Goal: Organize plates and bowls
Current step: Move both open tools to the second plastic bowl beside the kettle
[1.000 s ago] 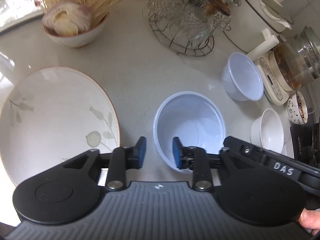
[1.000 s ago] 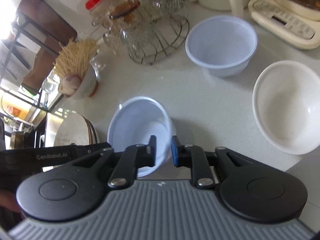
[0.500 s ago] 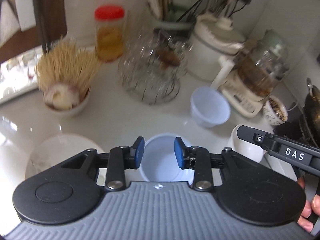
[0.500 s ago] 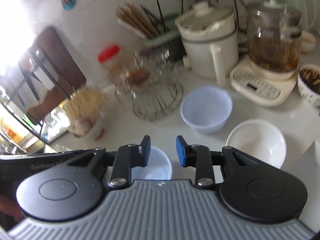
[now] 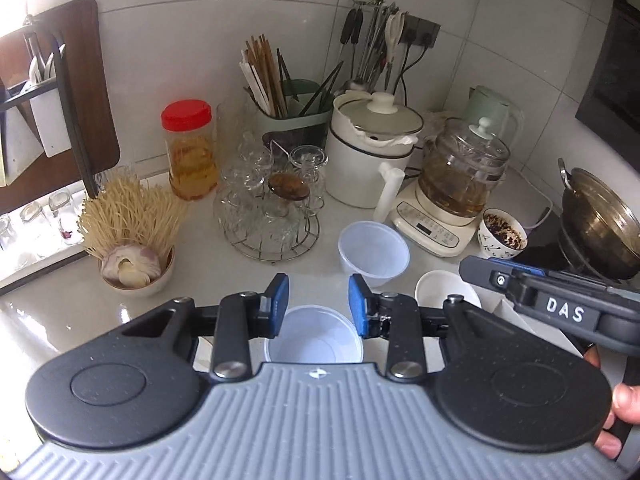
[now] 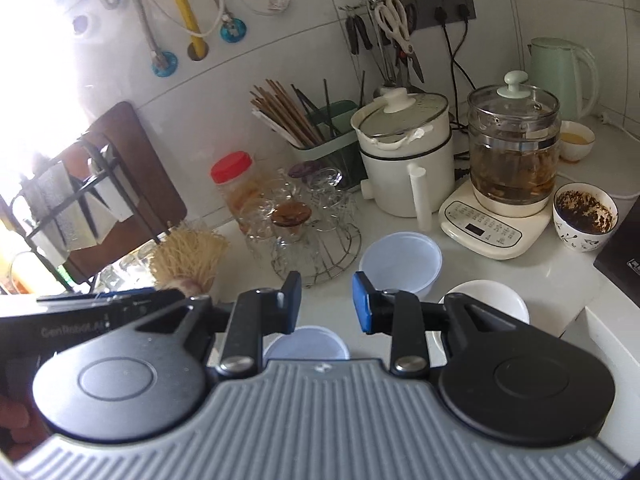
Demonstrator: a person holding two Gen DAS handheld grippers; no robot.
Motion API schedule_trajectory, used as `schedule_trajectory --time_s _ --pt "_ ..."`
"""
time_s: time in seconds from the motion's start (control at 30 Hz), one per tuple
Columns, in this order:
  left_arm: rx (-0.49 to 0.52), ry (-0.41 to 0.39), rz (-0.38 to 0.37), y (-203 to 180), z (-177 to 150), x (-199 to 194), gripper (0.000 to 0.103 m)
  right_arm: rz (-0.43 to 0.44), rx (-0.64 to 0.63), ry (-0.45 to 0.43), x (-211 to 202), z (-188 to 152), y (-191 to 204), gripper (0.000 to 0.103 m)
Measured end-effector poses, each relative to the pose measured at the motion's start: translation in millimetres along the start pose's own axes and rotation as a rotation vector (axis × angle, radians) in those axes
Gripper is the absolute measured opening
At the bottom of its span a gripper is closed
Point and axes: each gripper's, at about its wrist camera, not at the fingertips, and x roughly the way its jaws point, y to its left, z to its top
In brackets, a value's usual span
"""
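On the counter (image 5: 192, 240), near edge: a pale plastic bowl (image 5: 314, 340) stands upright, seen between the pads of the left tool (image 5: 318, 304) but well below them, not touched
Change: a second ago both tools were low over this bowl; now both have risen and tilted up, so the back wall has come into view
Left tool: jaws partly open, nothing between them
Right tool (image 6: 326, 302): jaws partly open too, empty; the same bowl (image 6: 306, 344) lies below it
Meaning for the task: I judge that one placing is finished and the hands look for the next piece
Other bowls: a second plastic bowl (image 5: 374, 252) stands further back, a white bowl (image 5: 444, 290) just right of it; none is stacked yet
Surface: pale, glossy stone, crowded at the back with a wire rack of glasses (image 5: 272, 212), a bowl of garlic (image 5: 134, 268), a white pot (image 5: 372, 152) and a glass kettle (image 5: 460, 176)
Room: white tiled kitchen corner, strong daylight from the left
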Motion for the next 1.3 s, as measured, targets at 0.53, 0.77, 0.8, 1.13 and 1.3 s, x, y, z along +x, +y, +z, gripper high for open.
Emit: schedule_trajectory --time_s 0.53,0.77,0.8,1.13,1.3 --pt "0.001 0.056 -0.047 -9.9 -7.8 8.3 0.038 -0.018 -0.038 0.072 -2.3 -4.7 0.9 0.032" --pt "0.007 0.115 -0.087 -24.1 4.6 42.2 0.038 -0.045 -0.017 0.108 11.4 4.2 -19.7 0.032" --pt "0.004 0.121 -0.095 -26.0 6.8 46.8 0.038 -0.055 -0.007 0.114 13.5 6.1 -24.7 0.032" --pt "-0.013 0.180 -0.113 -37.8 23.5 92.8 0.038 -0.088 0.067 0.151 36.5 19.1 -63.0 0.032" --pt "-0.026 0.198 -0.100 -35.4 26.5 112.0 0.038 -0.073 0.088 0.184 57.8 23.6 -73.7 0.032"
